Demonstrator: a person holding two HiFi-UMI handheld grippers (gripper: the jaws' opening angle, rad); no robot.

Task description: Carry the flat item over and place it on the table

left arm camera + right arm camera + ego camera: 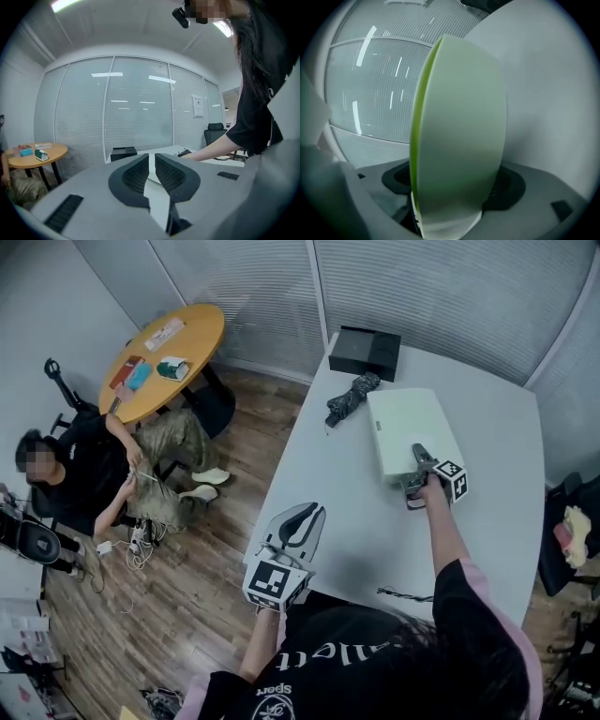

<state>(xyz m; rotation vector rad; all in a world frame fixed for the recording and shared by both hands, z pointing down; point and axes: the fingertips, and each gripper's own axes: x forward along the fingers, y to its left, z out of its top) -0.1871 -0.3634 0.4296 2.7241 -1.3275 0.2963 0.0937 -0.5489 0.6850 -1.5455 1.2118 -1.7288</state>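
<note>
**Inspector A:** Room and surface, from the left?

**Inspector B:** A round wooden table [192, 329] stands at far left with small things on it. A seated person [80, 474] is beside it, on a wood plank floor [206, 587]. Slatted blinds [422, 287] run along the far wall. The white worktop [366, 521] fills the centre and right. A thin dark cable [405, 594] lies near its front edge, and a dark chair [562, 540] stands off its right side.

**Inspector A:** Items on the worktop?

**Inspector B:** A black box [365, 352] sits at the far edge, with a folded dark umbrella [352, 397] just in front of it. The flat item [408, 427], pale with a green edge, lies flat to the right of the umbrella.

**Inspector A:** Left gripper?

**Inspector B:** The left gripper [305, 517] is over the near left corner, well apart from the flat item. Its fingers [136, 176] stand close together, a thin slit between them, holding nothing.

**Inspector A:** Right gripper?

**Inspector B:** The right gripper [419, 460] is at the item's near edge. Its fingers [508, 185] stand wide. The item's edge sits between them, its broad face turned to one side, not clamped.
</note>
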